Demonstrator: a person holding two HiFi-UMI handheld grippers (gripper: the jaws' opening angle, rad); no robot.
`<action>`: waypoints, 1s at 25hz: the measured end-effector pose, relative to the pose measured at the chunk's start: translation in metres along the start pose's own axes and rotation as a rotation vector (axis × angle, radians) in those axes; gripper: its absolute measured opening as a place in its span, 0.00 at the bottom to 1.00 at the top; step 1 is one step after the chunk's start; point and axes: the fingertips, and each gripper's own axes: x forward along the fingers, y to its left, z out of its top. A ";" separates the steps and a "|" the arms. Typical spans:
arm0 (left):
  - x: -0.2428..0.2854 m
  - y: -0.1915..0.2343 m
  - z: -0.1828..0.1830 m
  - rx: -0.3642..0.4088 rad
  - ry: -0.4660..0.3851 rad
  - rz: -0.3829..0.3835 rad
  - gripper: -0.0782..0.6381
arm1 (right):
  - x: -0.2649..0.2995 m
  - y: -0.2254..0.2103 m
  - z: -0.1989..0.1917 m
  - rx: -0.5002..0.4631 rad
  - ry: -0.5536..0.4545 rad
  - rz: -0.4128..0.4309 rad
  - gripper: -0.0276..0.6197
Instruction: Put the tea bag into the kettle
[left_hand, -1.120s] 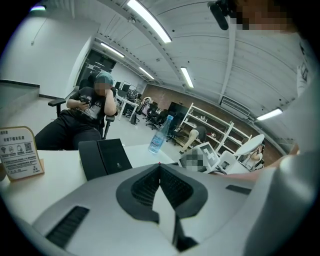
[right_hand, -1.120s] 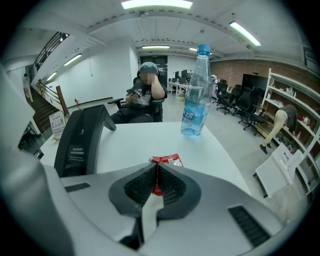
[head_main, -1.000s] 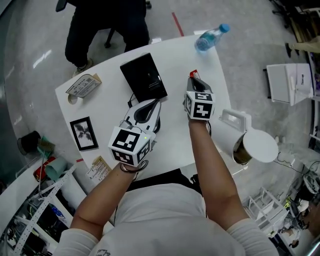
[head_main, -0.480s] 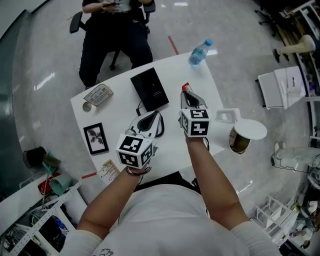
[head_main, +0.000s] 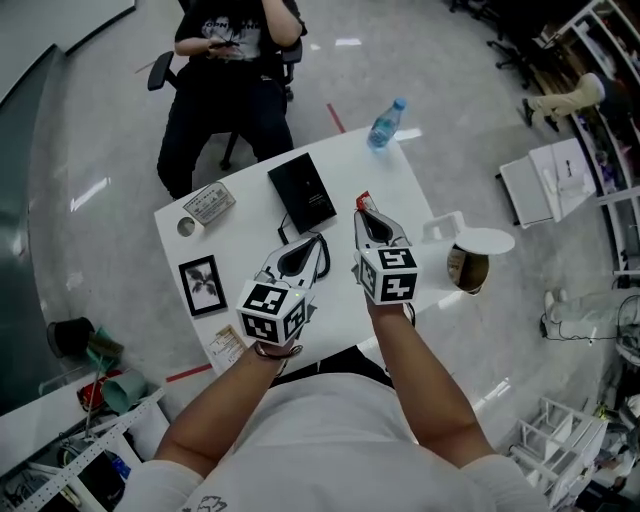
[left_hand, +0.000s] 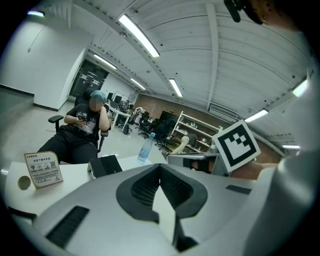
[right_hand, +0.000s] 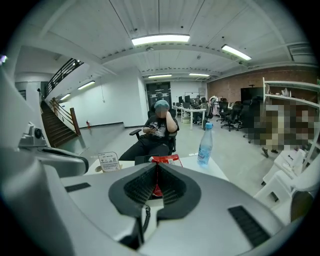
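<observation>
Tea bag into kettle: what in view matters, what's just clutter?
Job:
- red tea bag, pinched in the right claw
- white kettle, lid open

Lying about:
- water bottle
- black box
- picture frame
- sign card

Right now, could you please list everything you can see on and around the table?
table: one, white, centre
tea bag: one, red, in the right hand-held gripper
kettle: one, white, lid open, right of the table
water bottle: one, clear, blue cap, far corner
black box: one, far side
card stand: one, beige, far left
framed picture: one, black frame, left edge
seated person: one, dark clothes, beyond the table
left hand-held gripper: grey, shut, empty
right hand-held gripper: grey, shut on the tea bag
</observation>
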 end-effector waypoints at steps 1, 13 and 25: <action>-0.001 -0.003 0.000 0.007 0.000 -0.009 0.12 | -0.006 0.001 0.000 0.003 -0.008 -0.005 0.07; -0.006 -0.085 -0.001 0.101 -0.023 -0.064 0.12 | -0.117 -0.006 -0.003 -0.062 -0.137 -0.018 0.07; -0.014 -0.229 -0.032 0.189 -0.064 -0.084 0.12 | -0.261 -0.046 -0.047 -0.122 -0.226 -0.017 0.07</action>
